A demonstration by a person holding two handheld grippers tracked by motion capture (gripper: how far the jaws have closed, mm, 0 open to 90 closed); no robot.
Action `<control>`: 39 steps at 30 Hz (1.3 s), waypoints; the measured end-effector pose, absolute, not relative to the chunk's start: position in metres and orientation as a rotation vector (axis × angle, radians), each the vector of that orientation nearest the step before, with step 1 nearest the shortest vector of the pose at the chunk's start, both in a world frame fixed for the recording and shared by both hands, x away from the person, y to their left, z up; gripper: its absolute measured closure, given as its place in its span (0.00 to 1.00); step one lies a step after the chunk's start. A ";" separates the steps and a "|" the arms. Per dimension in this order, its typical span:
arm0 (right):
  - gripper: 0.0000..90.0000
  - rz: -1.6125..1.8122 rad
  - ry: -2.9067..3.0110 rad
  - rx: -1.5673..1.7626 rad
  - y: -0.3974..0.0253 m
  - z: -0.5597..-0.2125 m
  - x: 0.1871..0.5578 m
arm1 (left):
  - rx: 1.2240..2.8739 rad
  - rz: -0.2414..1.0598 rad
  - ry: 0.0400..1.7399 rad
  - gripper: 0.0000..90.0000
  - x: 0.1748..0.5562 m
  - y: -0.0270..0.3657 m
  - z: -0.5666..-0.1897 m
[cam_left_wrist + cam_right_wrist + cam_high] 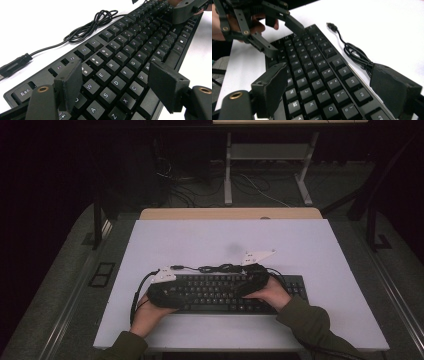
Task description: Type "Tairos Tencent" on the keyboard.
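From above, the room around the desk (300,250) is dim, and both hands sit on top of the black keyboard (220,292), hiding its left end and part of its right half; the jaws themselves are hard to pick out there against the dark keys. The keyboard lies in the lower middle of that frame, near the front edge of the white desk, with its cable (215,268) bunched in a loose coil just behind its back edge. The left gripper (162,287) rests over the keyboard's left end and the right gripper (255,277) over its right-centre. In the left gripper view the keyboard (120,62) runs diagonally from lower left to upper right, its near corner cut off by the bottom edge; the left gripper's (115,85) jaws stand spread wide apart above the letter rows, holding nothing. The cable's plug (15,65) is partly cut off at the left edge. In the right gripper view the right gripper's (332,92) jaws are likewise spread, straddling the keyboard (317,72) from front edge to back edge, and I cannot tell whether they touch it. The left gripper (274,37) shows in the upper left there, also open.
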State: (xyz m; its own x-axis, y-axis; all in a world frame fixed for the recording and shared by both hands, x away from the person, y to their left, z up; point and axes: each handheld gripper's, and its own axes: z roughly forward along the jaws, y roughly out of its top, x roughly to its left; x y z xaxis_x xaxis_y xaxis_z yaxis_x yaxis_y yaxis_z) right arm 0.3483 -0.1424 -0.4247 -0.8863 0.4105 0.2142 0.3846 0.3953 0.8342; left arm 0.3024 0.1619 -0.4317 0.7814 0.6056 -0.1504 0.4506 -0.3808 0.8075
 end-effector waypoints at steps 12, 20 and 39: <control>0.45 1.448 2.663 0.745 -0.147 -0.427 0.351 | 2.036 0.212 0.785 0.29 0.303 0.162 -0.432; 0.73 1.412 2.711 0.718 -0.148 -0.427 0.351 | 2.038 0.216 0.784 0.27 0.303 0.162 -0.432; 0.99 1.321 2.786 0.649 -0.143 -0.432 0.350 | 2.037 0.223 0.787 0.23 0.304 0.161 -0.432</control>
State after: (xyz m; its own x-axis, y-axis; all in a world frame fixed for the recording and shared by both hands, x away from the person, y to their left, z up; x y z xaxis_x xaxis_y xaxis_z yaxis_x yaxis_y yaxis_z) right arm 0.3497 -0.1426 -0.4321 -0.9152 0.3604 0.1806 0.3679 0.5637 0.7396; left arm 0.3036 0.1613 -0.4324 0.7799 0.6097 -0.1417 0.4449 -0.3806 0.8107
